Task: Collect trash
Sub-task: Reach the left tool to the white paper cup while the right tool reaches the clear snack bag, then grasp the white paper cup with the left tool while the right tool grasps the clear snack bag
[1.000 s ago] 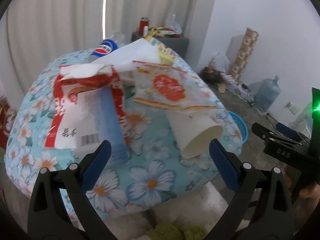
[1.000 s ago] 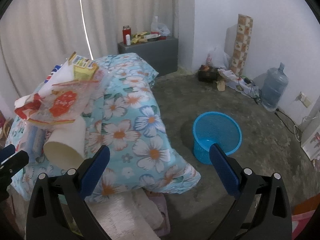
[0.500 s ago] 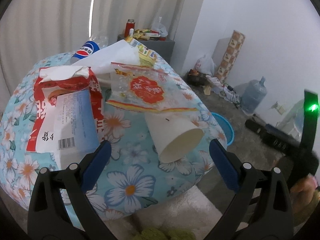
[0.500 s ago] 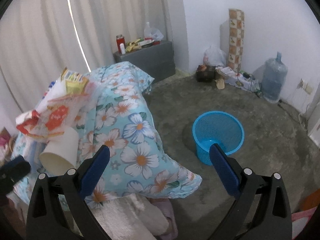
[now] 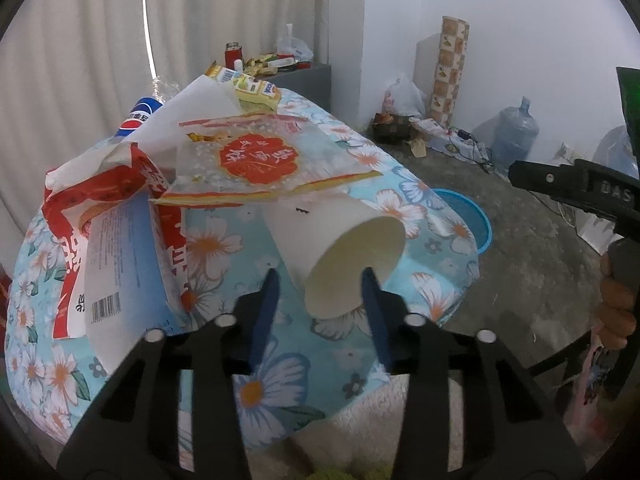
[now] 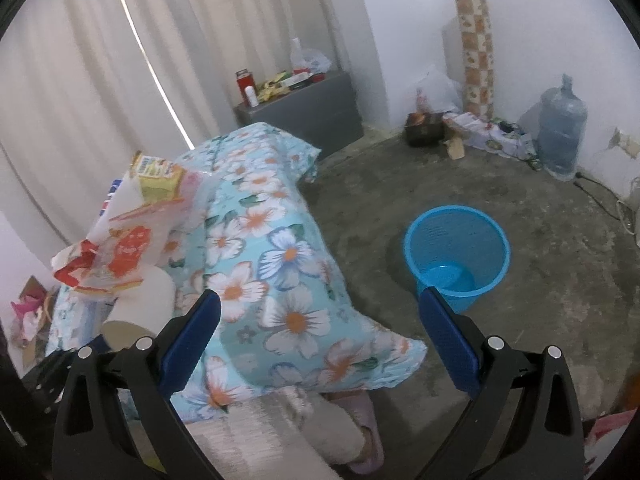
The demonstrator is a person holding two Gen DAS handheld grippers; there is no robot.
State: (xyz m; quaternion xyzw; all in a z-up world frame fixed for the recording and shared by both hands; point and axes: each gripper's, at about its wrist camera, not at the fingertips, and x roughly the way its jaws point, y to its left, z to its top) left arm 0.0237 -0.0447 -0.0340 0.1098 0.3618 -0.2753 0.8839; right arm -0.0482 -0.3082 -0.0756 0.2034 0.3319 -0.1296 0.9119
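Observation:
A white paper cup (image 5: 340,256) lies on its side on a floral-covered mound (image 5: 280,368), its mouth toward me. My left gripper (image 5: 320,280) has narrowed around the cup's rim, one blue finger on each side; contact is unclear. Behind the cup lie a clear wrapper with a red label (image 5: 260,160), a red-and-white package (image 5: 116,240), a white sheet (image 5: 192,108) and a Pepsi bottle (image 5: 138,116). My right gripper (image 6: 320,312) is open and empty, above the mound's edge. A blue wastebasket (image 6: 456,252) stands on the floor to its right.
A grey cabinet (image 6: 304,108) with bottles stands by the curtain. A water jug (image 6: 560,132), a patterned roll (image 6: 476,48) and bags line the far wall. A cable (image 6: 604,196) runs along the concrete floor. A pale rug (image 6: 280,440) lies below the mound.
My left gripper has closed in from wide open and moved forward onto the cup's mouth. The right gripper has swung right and tilted down, so the wastebasket sits nearer its centre.

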